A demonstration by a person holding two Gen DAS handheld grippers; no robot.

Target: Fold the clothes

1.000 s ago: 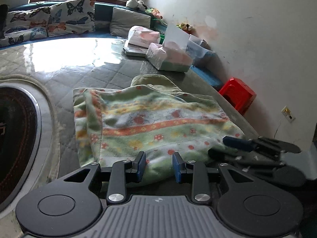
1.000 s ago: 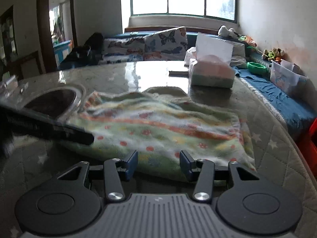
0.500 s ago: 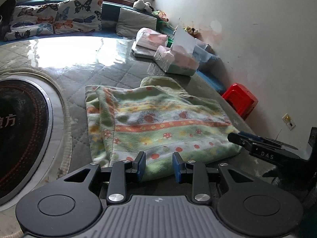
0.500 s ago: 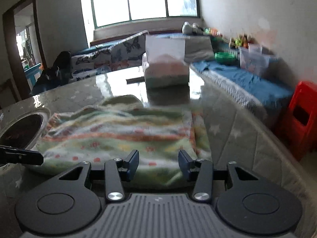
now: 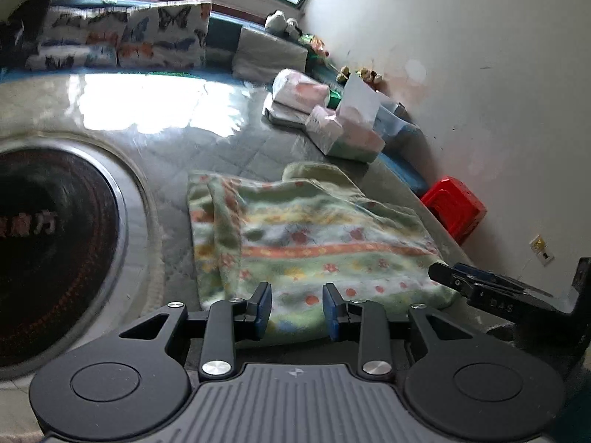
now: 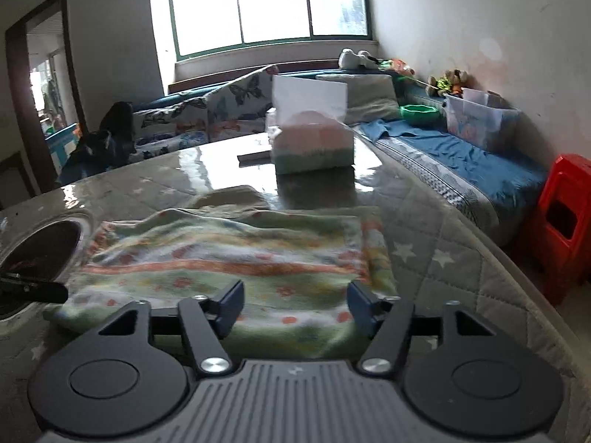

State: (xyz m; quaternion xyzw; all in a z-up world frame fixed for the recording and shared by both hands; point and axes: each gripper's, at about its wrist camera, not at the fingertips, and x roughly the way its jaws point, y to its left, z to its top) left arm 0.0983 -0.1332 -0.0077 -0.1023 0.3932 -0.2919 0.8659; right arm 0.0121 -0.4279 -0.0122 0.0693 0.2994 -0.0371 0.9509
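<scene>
A green fleece garment (image 5: 303, 240) with orange stripes and red dots lies folded flat on the quilted table cover (image 5: 207, 147). The same garment (image 6: 236, 262) fills the middle of the right wrist view. My left gripper (image 5: 297, 310) hovers open over its near edge, nothing between the fingers. My right gripper (image 6: 295, 304) is open wide over the near right part of the garment, empty too. The right gripper's tip (image 5: 465, 280) shows at the garment's right corner in the left wrist view. The left gripper's tip (image 6: 33, 289) shows at its left edge in the right wrist view.
A round dark inset (image 5: 48, 236) sits in the table to the left. Tissue boxes (image 6: 312, 140) stand behind the garment. A red stool (image 6: 565, 221) and a blue-covered bench (image 6: 461, 162) run along the right. Butterfly cushions (image 5: 122, 40) line the back.
The right gripper's jaws have opened wider and it has swung right along the garment's near edge. The left gripper has shifted a little; the garment lies as before.
</scene>
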